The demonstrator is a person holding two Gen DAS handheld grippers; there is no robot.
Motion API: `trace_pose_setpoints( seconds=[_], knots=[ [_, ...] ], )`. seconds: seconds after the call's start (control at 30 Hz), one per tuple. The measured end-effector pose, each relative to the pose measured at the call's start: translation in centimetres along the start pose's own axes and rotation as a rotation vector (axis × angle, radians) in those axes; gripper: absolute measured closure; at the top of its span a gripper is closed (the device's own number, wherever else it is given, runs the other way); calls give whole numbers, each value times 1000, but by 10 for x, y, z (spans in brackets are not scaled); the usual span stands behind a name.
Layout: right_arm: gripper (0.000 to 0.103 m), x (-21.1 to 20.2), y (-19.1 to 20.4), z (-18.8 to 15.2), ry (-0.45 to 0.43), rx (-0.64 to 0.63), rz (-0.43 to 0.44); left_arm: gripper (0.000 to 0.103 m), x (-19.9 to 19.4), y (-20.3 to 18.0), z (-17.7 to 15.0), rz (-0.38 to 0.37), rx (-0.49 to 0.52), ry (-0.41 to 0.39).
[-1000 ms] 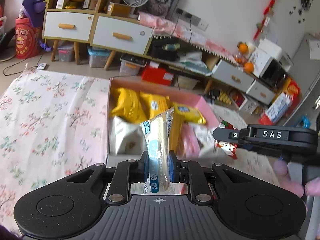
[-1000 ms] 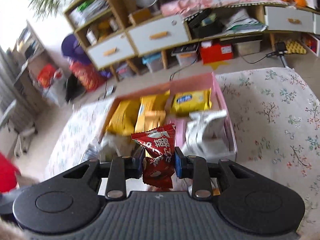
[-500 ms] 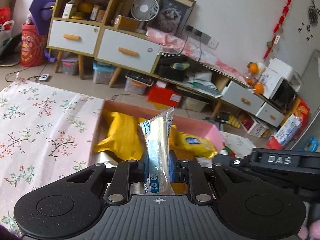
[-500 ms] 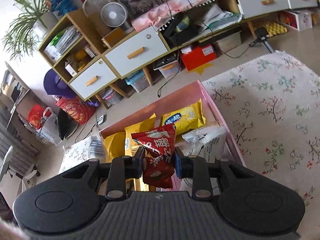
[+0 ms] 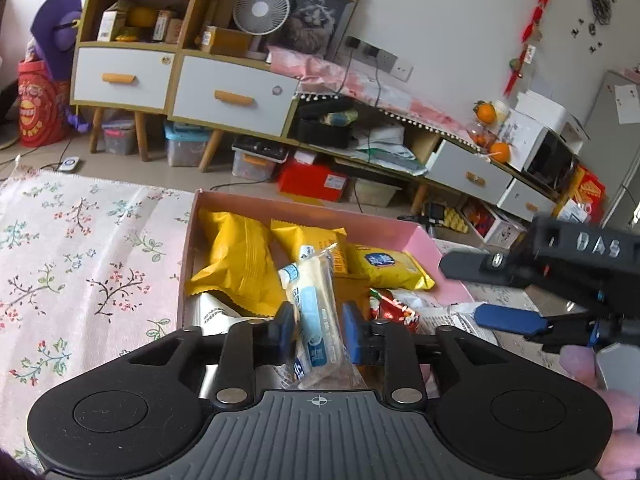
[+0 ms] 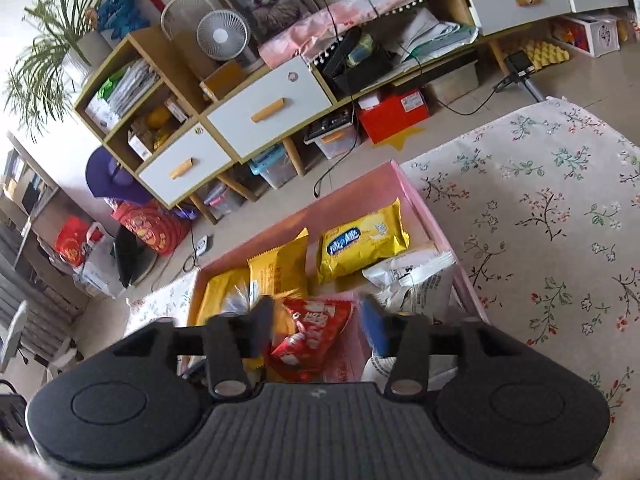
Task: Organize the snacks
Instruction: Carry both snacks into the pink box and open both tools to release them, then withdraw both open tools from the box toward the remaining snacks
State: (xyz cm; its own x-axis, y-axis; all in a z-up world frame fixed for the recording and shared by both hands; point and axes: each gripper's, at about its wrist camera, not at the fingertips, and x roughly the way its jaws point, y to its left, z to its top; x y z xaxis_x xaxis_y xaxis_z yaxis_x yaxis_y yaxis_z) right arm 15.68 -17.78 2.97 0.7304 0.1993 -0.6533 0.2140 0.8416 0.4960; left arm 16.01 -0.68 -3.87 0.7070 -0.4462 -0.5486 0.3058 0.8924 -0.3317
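A pink box (image 5: pixel 421 240) on the floral cloth holds several yellow snack packets (image 5: pixel 236 260). My left gripper (image 5: pixel 318 336) hovers over the box's near end with its jaws opening. A pale blue-and-white packet (image 5: pixel 316 312) leans loose between the pads, with a thin gap on each side. My right gripper (image 6: pixel 318 326) is also opening, and the red packet (image 6: pixel 312 332) lies slack between its wide-apart pads, down in the box. In the left wrist view the red packet (image 5: pixel 394 310) rests beside white wrappers, and the right gripper (image 5: pixel 486 294) hangs at the box's right side.
The box (image 6: pixel 424 204) sits at the far edge of the floral tablecloth (image 6: pixel 540 216), which spreads wide to both sides (image 5: pixel 72 248). Behind it are a low cabinet with white drawers (image 5: pixel 232 96), storage bins and a red carton (image 5: pixel 312 180) on the floor.
Both grippers were shut on their packets; now both sets of jaws have parted. The red packet has dropped flatter into the box, and the pale packet has tipped sideways between the left pads.
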Motion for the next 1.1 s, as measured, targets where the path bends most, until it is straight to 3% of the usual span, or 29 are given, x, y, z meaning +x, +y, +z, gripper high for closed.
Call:
trace_pose_setpoints(
  seconds=[0.17, 0.27, 0.37, 0.67, 0.83, 1.1],
  knots=[
    [18, -12, 0, 4, -5, -12, 2, 26, -16, -10, -1, 5, 36, -17],
    [12, -19, 0, 5, 1, -57, -16, 16, -25, -13, -2, 13, 36, -7],
    [6, -26, -2, 4, 8, -90, -33, 12, -30, -18, -6, 32, 49, 19],
    [2, -36, -24, -1, 72, -177, -138, 2, -40, -43, -27, 86, 184, 85],
    [1, -37, -35, -8, 103, -218, -168, 2, -37, -51, -37, 61, 190, 133],
    [1, -32, -38, -35, 196, -413, -239, 2, -33, -52, -53, 19, 190, 185]
  ],
)
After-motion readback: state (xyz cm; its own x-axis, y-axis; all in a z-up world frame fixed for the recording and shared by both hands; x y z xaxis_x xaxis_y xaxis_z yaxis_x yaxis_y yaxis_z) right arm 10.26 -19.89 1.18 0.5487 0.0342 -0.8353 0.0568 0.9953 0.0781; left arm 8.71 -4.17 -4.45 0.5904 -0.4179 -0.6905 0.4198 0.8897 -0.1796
